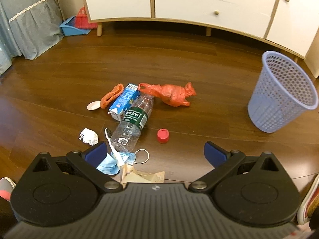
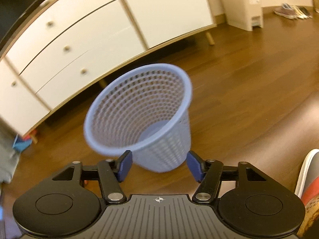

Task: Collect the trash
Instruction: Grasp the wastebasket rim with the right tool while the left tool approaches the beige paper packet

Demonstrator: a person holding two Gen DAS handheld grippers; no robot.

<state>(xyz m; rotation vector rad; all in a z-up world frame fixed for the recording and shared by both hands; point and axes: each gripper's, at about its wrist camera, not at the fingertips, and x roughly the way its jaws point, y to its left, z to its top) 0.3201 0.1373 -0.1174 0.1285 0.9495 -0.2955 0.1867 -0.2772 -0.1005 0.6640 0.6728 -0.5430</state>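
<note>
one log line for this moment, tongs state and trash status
left tongs: open, over floor trash | right tongs: open, facing basket | bottle: on floor | basket: empty

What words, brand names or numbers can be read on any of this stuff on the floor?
"Cestbon": on the green label of the clear plastic bottle; the smaller white print below it is too small to read.
Blue milk carton: large white characters and a barcode with digits, all too blurred to read.
Crumpled paper wrapper near the left gripper: faint print, unreadable.
Blue basket: no text.
</note>
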